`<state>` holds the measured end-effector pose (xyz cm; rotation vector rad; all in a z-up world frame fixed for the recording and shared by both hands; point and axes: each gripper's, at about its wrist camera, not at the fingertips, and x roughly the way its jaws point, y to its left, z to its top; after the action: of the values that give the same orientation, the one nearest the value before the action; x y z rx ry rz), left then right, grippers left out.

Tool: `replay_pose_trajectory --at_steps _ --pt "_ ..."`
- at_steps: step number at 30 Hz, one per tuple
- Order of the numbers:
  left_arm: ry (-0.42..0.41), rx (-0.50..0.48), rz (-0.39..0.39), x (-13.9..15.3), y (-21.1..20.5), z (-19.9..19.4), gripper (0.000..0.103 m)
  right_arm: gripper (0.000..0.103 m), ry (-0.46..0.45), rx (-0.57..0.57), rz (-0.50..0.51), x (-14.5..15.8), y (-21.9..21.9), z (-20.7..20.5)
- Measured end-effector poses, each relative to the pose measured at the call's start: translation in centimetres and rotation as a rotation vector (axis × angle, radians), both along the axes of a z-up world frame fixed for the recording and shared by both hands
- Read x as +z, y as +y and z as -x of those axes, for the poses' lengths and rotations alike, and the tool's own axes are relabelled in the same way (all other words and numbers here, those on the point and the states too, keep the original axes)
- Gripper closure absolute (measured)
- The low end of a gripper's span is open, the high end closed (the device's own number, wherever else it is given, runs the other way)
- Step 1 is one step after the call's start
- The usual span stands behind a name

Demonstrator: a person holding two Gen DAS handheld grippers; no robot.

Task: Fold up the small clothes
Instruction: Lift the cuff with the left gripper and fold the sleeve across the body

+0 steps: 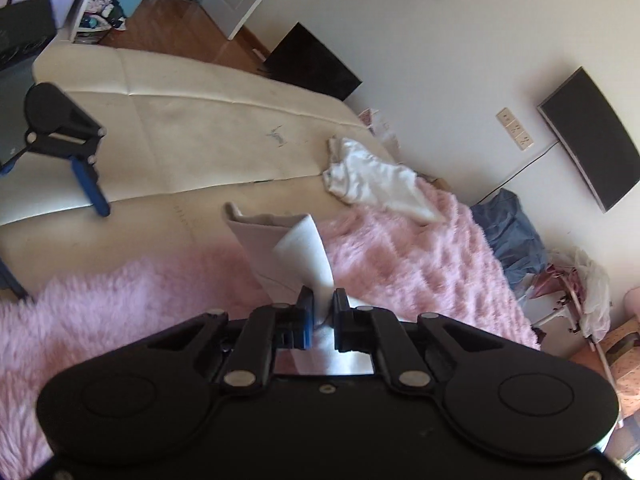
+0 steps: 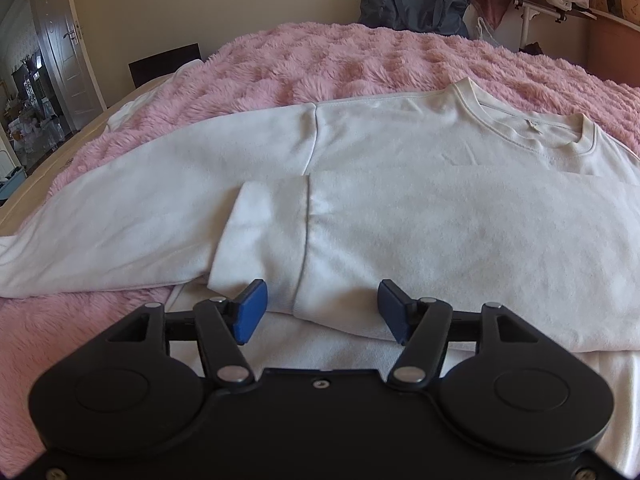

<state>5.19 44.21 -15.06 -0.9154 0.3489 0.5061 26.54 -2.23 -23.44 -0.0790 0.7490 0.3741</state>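
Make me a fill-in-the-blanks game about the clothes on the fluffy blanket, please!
1. The fluffy blanket under the sweatshirt is coloured ____.
2. The left gripper is shut on a piece of ____ cloth.
3. The right gripper has its jaws ____ above the folded sleeve.
4. The sweatshirt's collar has a ____ shape.

Missing words: pink; white; open; round

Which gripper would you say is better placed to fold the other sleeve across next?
Left, probably: the left gripper is already shut on the white sweatshirt fabric, while the right gripper hangs open over the already folded sleeve, gripping nothing.
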Motion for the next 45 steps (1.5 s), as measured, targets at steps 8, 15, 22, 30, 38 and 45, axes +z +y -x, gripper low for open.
replay_pose_trajectory --at_steps 8,15,22,30,38,45 --pt "-0.224 -0.218 -0.088 10.1 -7.3 -6.2 0.097 0.040 -0.042 -0.022 -0.097 3.5 -4.4 1.8" --pt "-0.355 -0.479 -0.094 15.5 -18.9 -14.5 0.097 0.039 -0.099 -0.077 -0.103 6.3 -12.1 3.8" --pt "-0.371 -0.746 -0.023 14.9 -33.7 -21.3 0.097 0.039 -0.132 -0.177 -0.141 7.6 -20.6 4.5" --pt "-0.214 -0.966 0.078 5.8 -50.9 -26.9 0.097 0.038 -0.121 -0.295 -0.155 6.5 -29.7 5.2" --pt "0.107 -1.107 0.022 -6.7 -60.7 -28.2 0.085 0.038 -0.076 -0.407 -0.179 4.5 -36.0 6.1" --pt "0.038 -1.165 -0.055 -4.2 -58.5 -25.6 0.076 0.038 -0.063 -0.468 -0.228 3.9 -38.0 5.4"
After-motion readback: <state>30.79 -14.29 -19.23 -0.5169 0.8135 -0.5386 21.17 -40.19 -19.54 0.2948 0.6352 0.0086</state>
